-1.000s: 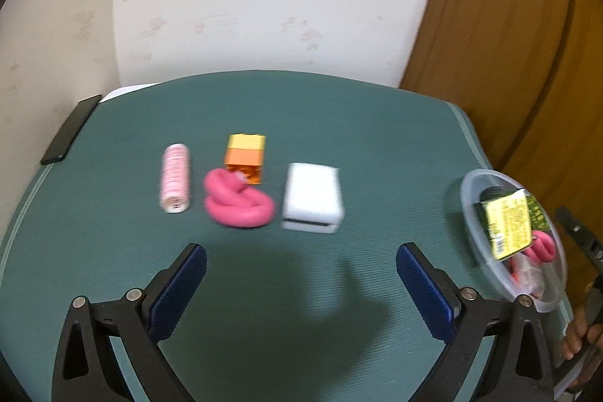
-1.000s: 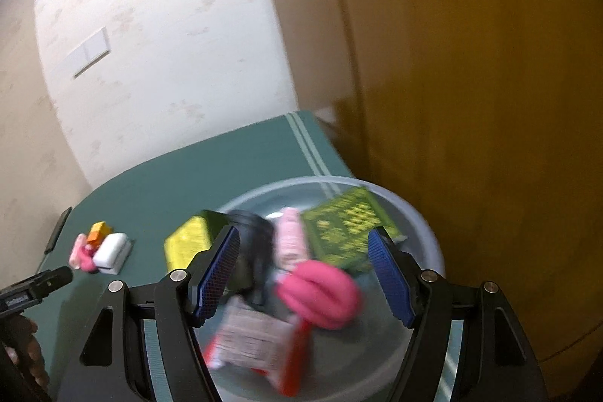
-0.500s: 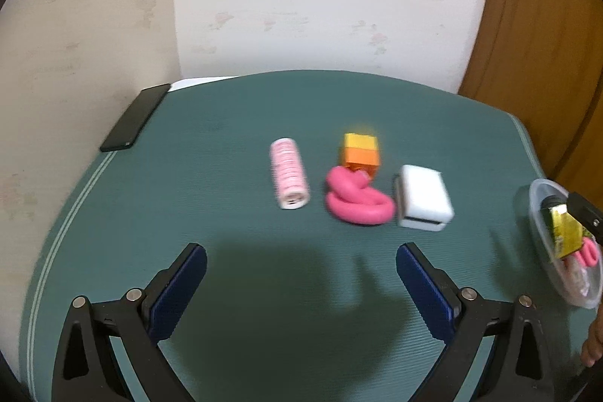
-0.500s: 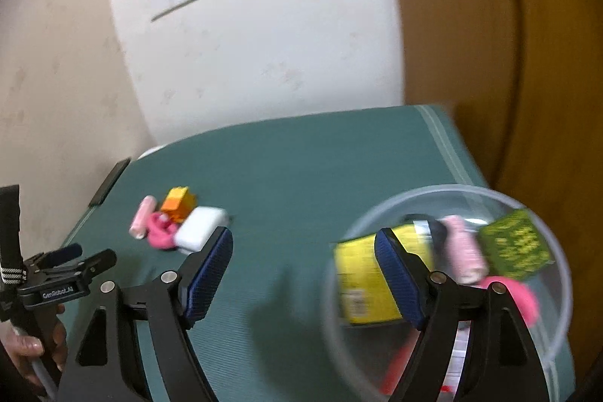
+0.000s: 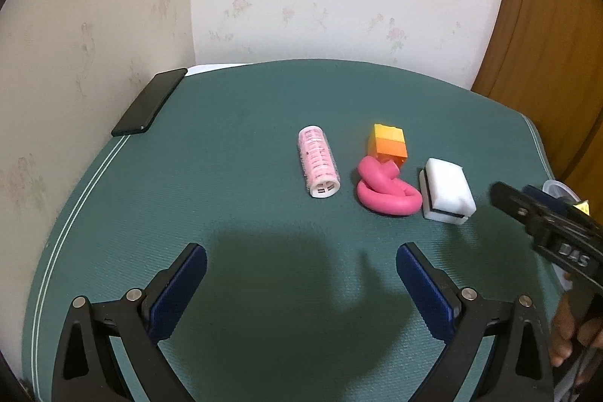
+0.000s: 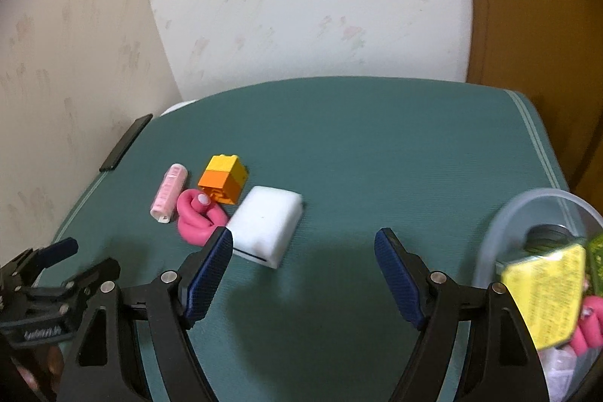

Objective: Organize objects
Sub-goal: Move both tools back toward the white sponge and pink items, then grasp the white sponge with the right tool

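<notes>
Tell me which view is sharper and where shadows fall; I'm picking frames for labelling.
Left wrist view: crisp, the hair roller sharp, a dark shadow on the mat ahead of the fingers. Right wrist view: softer, the white block and bowl smeared.

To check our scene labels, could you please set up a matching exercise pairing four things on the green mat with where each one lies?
Things:
1. hair roller
2. white sponge block
3. black phone
4. yellow packet

Places:
A. inside the clear bowl
B. at the mat's far left edge, beside the wall
C. right end of the row, next to the pink twisted band
D. left end of the row, apart from the others

Pairs: 1-D, 2-C, 3-B, 4-A
</notes>
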